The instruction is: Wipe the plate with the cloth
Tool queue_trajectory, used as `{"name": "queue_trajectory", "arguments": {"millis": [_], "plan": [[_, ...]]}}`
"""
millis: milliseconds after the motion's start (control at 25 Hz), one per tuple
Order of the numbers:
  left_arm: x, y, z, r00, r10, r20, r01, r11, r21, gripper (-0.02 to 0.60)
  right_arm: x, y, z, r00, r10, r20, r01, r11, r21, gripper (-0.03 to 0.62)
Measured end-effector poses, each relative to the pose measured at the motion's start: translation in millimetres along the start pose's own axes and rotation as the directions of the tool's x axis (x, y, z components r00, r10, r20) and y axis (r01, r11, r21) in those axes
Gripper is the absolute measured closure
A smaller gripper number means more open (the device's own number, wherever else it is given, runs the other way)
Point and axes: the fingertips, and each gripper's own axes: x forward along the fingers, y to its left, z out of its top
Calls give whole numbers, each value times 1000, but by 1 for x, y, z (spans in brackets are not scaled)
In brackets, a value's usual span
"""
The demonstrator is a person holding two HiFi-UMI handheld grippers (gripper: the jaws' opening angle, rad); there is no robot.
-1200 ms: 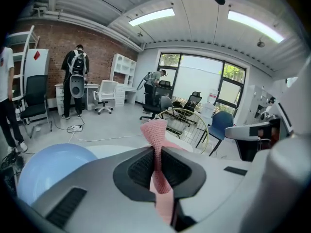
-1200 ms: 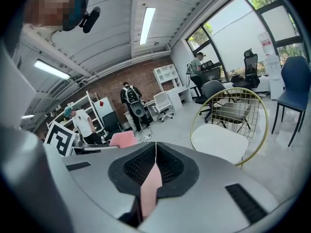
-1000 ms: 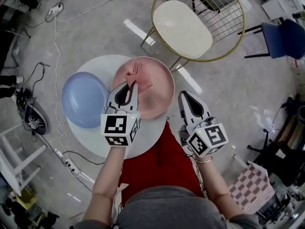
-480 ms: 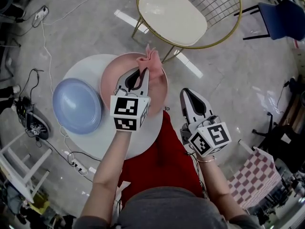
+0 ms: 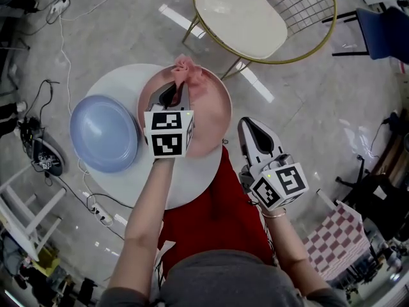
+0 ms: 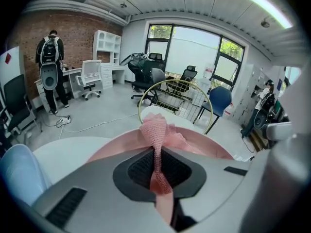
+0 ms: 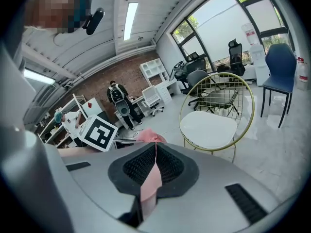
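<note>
A pink plate (image 5: 214,110) lies on a round white table (image 5: 128,82). My left gripper (image 5: 171,93) is over the plate's far left part, shut on a bunched pink cloth (image 5: 185,69) that sticks out past the plate's far rim. In the left gripper view the cloth (image 6: 158,130) runs up between the jaws with the plate (image 6: 209,147) behind it. My right gripper (image 5: 246,125) hovers just off the plate's right edge, apart from it, with its jaws together. In the right gripper view (image 7: 154,152) a thin pink strip shows in the slit.
A light blue plate (image 5: 102,133) sits on the table's left side. Just beyond the table stands a gold-framed chair (image 5: 239,18) with a cream seat. Cables and a power strip (image 5: 99,213) lie on the floor to the left. A checked bag (image 5: 335,245) is at the right.
My left gripper has carried the cloth from the plate's middle to its far rim. The right gripper has stayed beside the plate.
</note>
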Motion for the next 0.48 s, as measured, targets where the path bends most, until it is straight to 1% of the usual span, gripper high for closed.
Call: {"name": "queue_trajectory", "arguments": {"millis": [240, 480], "plan": [[-9, 32, -15, 994, 90, -63, -94, 994, -57, 549, 7, 10, -1, 999, 34, -20, -34, 999, -11, 565], [-22, 50, -26, 981, 150, -119, -160, 984, -76, 549, 14, 25, 1, 997, 65, -45, -66, 997, -31, 565]]}}
